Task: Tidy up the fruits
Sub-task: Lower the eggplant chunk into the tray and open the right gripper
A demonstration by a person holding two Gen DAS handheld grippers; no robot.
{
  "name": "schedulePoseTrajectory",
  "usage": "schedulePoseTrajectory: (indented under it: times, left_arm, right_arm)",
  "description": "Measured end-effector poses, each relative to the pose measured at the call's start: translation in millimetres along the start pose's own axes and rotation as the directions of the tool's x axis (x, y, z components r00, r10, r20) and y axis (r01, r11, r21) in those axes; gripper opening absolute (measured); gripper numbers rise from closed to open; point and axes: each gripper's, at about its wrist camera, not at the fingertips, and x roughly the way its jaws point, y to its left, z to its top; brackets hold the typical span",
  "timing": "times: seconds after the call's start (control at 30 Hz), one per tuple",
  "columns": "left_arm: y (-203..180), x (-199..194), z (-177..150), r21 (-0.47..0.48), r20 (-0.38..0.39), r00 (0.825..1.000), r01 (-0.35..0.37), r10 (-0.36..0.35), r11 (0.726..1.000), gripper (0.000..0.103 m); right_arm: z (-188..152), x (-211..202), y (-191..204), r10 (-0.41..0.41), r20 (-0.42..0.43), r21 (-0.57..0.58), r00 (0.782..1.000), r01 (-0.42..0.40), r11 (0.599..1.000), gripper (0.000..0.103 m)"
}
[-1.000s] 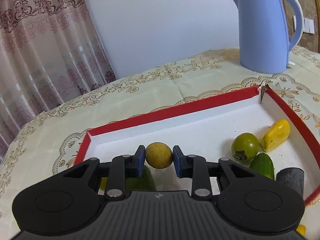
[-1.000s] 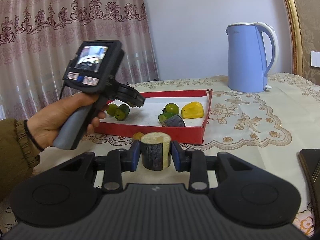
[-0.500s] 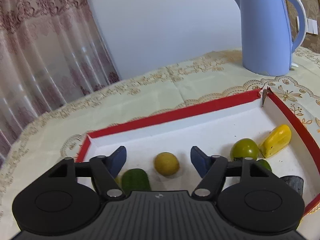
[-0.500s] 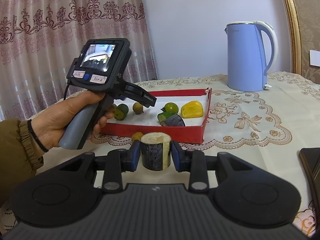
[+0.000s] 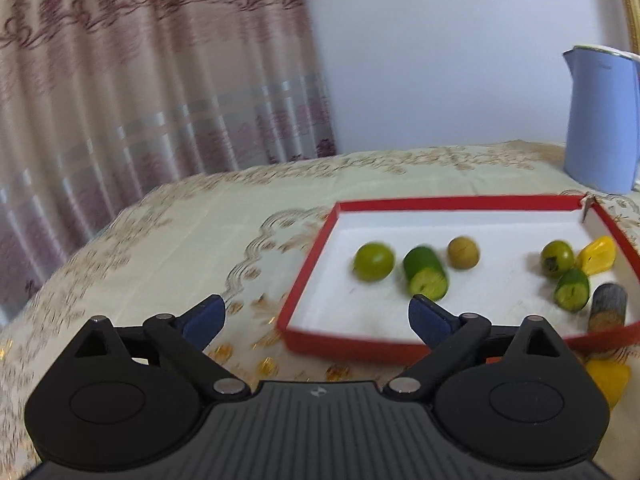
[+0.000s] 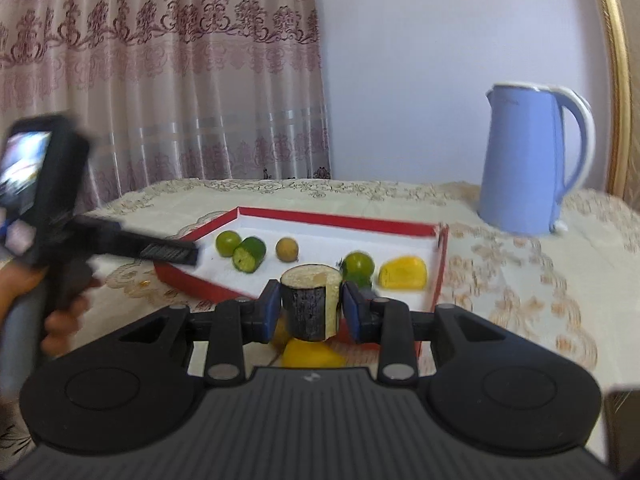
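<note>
Both wrist cameras look slightly downward across the table: the left from the red tray's (image 5: pixel 460 202) near-left corner, the right from its near edge; both share the kettle (image 6: pixel 524 160).

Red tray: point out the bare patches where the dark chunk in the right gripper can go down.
In the red tray, white floor lies bare along the far wall and between the brown round fruit and the green tomato. The right end is crowded: tomato, yellow piece, cucumber piece, dark chunk.
</note>
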Motion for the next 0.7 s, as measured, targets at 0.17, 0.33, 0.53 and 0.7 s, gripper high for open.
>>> schedulePoseTrajectory:
  times: [0.17, 0.33, 0.53, 0.7]
  left_arm:
    - [3, 15, -21, 0.004, -0.067, 0.998, 0.018, -0.017, 1.0, 0.1]
    - [5, 14, -27, -0.012, -0.048, 0.998, 0.037, -0.037, 0.999, 0.1]
    - [6, 18, -31, -0.023, -0.06, 0.997, 0.043, -0.044, 0.999, 0.1]
    - [7, 21, -31, -0.032, -0.072, 0.996, 0.051, -0.053, 0.998, 0.1]
  right_arm:
    - [27, 41, -8, 0.009, -0.046, 0.01, 0.999, -0.008, 1.0, 0.031]
    - [38, 84, -9, 0.005, -0.096, 0.026, 0.995, -0.002, 1.0, 0.031]
    - [44, 118, -11, -0.021, -0.132, 0.03, 0.991, 0.025, 0.999, 0.031]
    - [47, 133, -15, -0.038, -0.15, 0.035, 0.988, 0.044, 0.998, 0.031]
